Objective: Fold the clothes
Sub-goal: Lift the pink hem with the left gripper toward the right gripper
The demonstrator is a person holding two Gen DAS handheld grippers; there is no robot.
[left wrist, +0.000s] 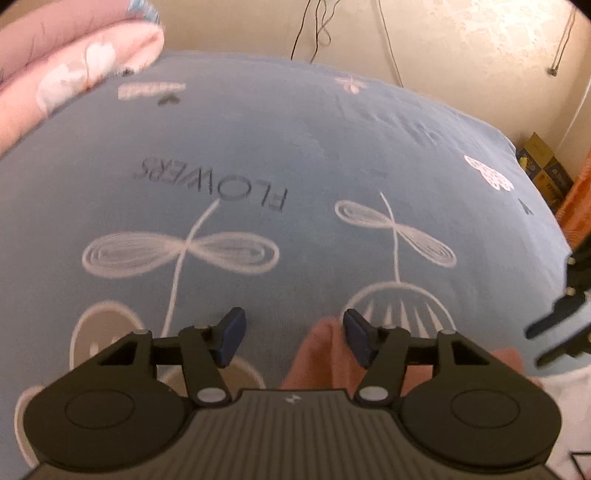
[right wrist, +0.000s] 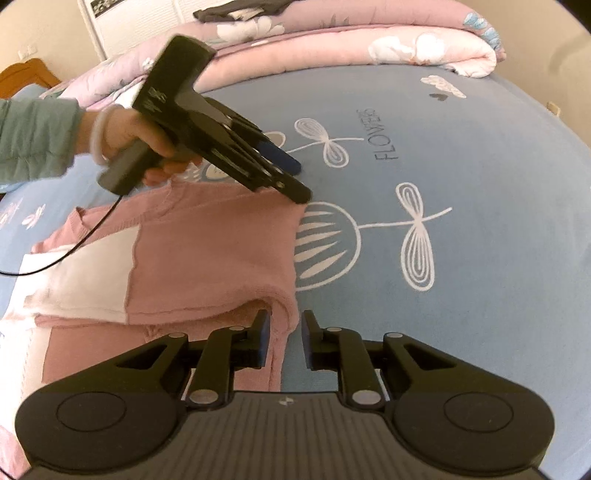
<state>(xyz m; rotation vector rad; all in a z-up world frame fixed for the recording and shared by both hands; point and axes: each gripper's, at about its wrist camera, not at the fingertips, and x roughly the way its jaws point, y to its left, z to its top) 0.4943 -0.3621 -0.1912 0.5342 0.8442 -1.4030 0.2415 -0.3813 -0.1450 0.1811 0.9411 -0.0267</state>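
Note:
A pink knitted garment (right wrist: 207, 251) with a white panel (right wrist: 85, 273) lies folded on the blue bed sheet (right wrist: 480, 184). My right gripper (right wrist: 286, 334) stands over the garment's near right corner, jaws a little apart. A pink fold edge runs between them, and the sheet shows beside the right pad. A person's hand (right wrist: 147, 147) holds my left gripper (right wrist: 295, 177) at the garment's far right corner. In the left wrist view that gripper (left wrist: 291, 336) is open, with the pink corner (left wrist: 321, 354) lying by its right pad (left wrist: 356, 338), unpinched.
A rolled pink floral quilt (right wrist: 369, 48) lines the far side of the bed, with a dark garment (right wrist: 236, 11) on top. A black cable (right wrist: 74, 251) trails across the white panel. Cardboard boxes (left wrist: 539, 166) stand off the bed's corner by the wall.

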